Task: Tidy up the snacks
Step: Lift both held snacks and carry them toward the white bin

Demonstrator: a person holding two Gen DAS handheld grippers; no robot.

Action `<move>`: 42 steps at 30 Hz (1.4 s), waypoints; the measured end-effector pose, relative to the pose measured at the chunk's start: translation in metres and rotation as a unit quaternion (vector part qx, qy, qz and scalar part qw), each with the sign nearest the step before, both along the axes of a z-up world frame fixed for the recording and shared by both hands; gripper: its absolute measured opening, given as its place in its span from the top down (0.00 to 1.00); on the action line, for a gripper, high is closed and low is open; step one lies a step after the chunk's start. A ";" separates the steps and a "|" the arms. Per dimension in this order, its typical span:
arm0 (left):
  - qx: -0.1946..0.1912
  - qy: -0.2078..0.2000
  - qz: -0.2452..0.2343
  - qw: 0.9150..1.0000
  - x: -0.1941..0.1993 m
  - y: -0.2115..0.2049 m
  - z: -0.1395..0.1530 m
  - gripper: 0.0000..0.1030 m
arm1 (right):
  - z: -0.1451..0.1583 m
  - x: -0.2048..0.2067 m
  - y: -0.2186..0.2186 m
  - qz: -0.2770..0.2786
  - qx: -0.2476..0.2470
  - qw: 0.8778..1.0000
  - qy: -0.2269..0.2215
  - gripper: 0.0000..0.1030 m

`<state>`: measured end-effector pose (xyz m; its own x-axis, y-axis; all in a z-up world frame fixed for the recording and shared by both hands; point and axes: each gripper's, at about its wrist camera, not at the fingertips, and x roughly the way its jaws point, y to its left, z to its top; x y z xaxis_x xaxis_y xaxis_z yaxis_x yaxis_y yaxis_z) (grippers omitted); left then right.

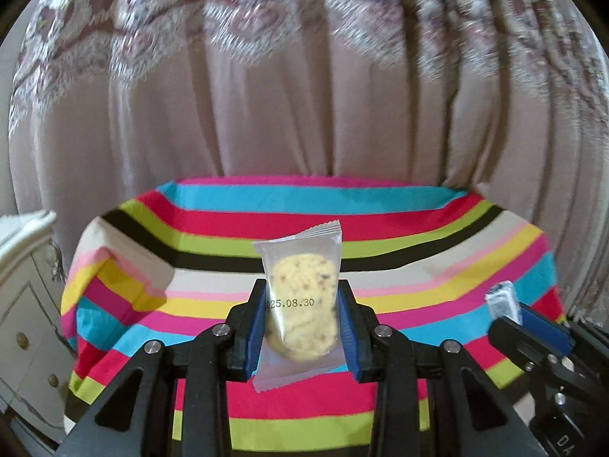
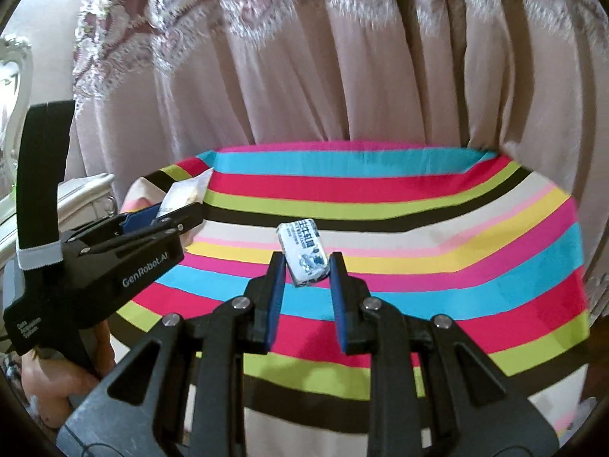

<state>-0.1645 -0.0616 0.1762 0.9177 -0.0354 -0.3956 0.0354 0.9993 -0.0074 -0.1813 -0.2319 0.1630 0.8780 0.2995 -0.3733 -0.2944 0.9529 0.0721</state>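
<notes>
Left gripper pinches the clear-wrapped cookie packet upright between its blue pads, top sticking out past the fingertips. Right gripper pinches the white-and-blue candy at the fingertips, most of it protruding forward. Both above the striped tablecloth.

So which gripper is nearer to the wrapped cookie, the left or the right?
Left. The left gripper holds the wrapped cookie between its pads; the right gripper is off to its side, holding a white candy.
</notes>
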 end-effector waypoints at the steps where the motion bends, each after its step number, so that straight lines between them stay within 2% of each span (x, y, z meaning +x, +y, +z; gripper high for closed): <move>1: 0.003 -0.004 -0.009 1.000 -0.014 -0.008 0.007 0.65 | 0.004 -0.011 -0.003 0.000 0.000 1.000 -0.005 0.74; 6: 0.011 -0.023 -0.048 0.999 -0.051 -0.024 0.024 0.65 | 0.024 -0.060 -0.009 -0.005 -0.013 0.999 -0.037 0.74; 12: 0.024 -0.064 -0.077 0.995 -0.097 -0.045 0.042 0.65 | 0.048 -0.110 -0.027 -0.027 -0.024 0.996 -0.077 0.74; 20: 0.029 -0.092 -0.093 0.991 -0.122 -0.057 0.059 0.65 | 0.066 -0.143 -0.045 -0.053 -0.021 0.993 -0.108 0.74; 32: 0.046 -0.105 -0.116 0.987 -0.142 -0.074 0.065 0.65 | 0.069 -0.166 -0.062 -0.067 -0.022 0.991 -0.116 0.74; 42: 0.080 -0.095 -0.176 0.976 -0.160 -0.122 0.059 0.65 | 0.053 -0.191 -0.103 -0.112 -0.021 0.989 -0.092 0.74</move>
